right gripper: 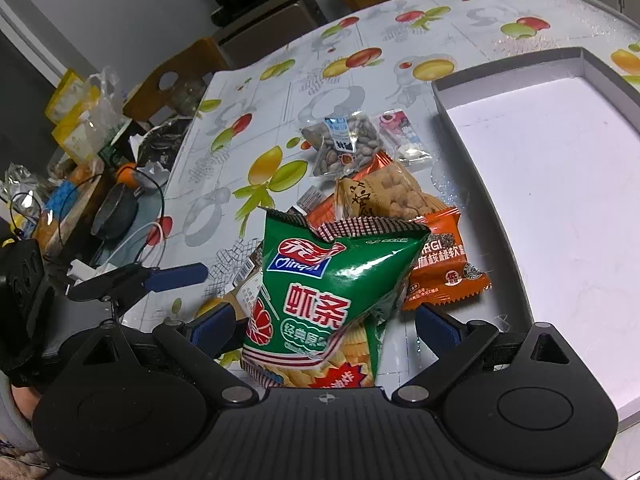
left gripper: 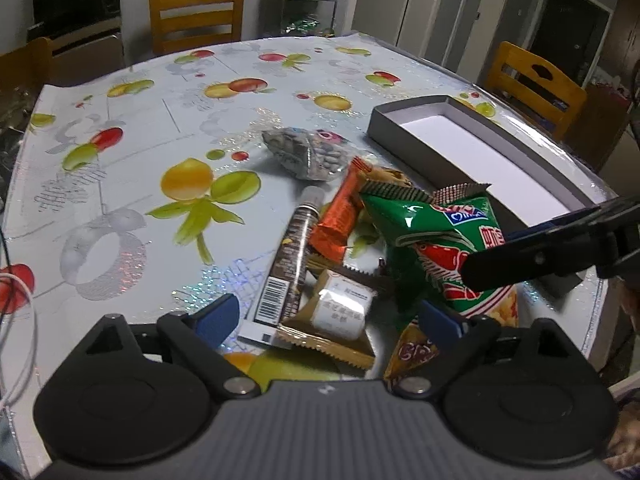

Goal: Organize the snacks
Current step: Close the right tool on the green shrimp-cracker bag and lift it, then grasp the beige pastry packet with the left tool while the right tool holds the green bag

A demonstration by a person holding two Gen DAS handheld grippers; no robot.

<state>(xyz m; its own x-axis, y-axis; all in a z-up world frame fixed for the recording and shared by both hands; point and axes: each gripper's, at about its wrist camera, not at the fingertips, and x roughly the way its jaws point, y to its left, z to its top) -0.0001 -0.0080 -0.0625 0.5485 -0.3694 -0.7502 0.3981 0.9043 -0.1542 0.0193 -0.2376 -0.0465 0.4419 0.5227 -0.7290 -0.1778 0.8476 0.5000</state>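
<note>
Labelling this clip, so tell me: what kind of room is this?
Probably a home dining area: a table under a fruit-print cover, wooden chairs around it, and a cluttered side counter.

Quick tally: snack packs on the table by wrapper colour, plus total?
Green: 1, chips bag
Orange: 2, long packet, square packet
Clear: 2, seed bag, candy pack
Tan: 2, nut pack, pastry pack
Dark brown: 1, stick pack
Total: 8 distinguishable; more may be hidden underneath.
</note>
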